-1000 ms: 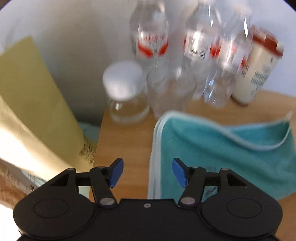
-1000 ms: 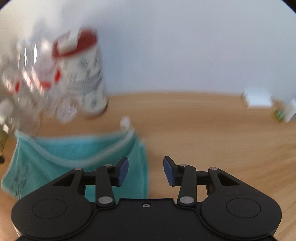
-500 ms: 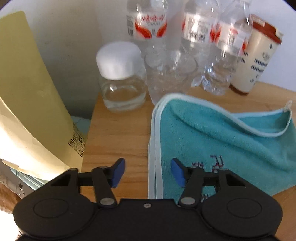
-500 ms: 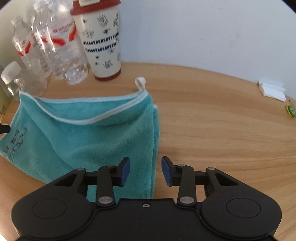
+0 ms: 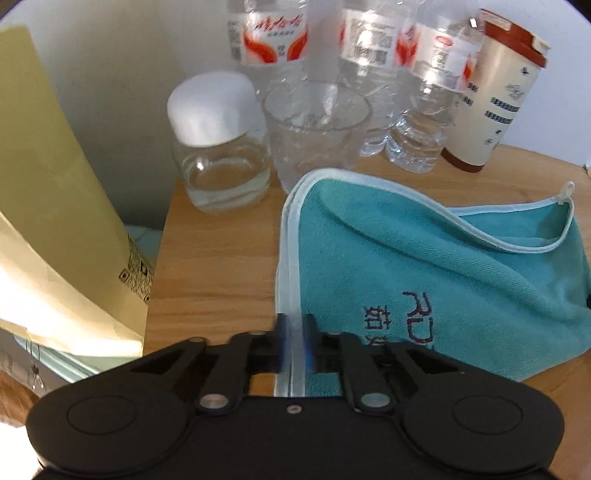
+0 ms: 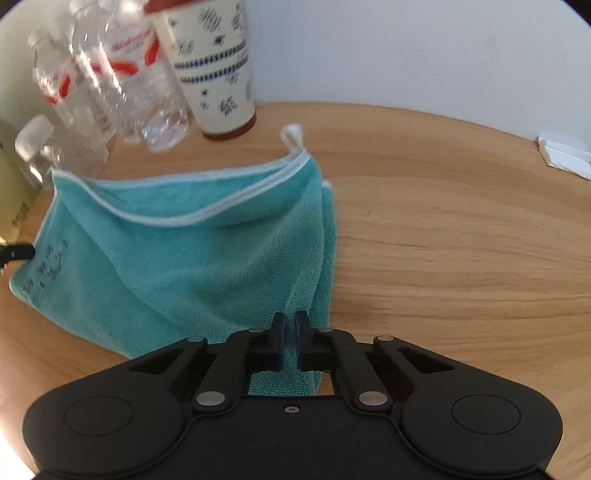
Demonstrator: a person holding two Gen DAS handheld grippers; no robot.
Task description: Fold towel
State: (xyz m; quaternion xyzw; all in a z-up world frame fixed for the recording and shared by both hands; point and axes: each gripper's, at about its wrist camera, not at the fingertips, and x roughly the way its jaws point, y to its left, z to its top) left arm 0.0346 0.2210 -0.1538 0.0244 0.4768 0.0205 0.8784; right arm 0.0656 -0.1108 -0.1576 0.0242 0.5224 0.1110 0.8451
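On the wooden table (image 6: 443, 229), just in front of the bottles (image 5: 273, 48), lay the folded towel (image 5: 424, 266); my left gripper (image 5: 294, 341) pinched its white-trimmed edge, my right gripper (image 6: 290, 341) its opposite edge. Soft, limp cloth: corners seemed safest.

The letters "RD" are seen embroidered, beside Chinese characters, on the teal towel (image 5: 424, 266); the bottle labels (image 5: 275, 35) are too blurred to be read.
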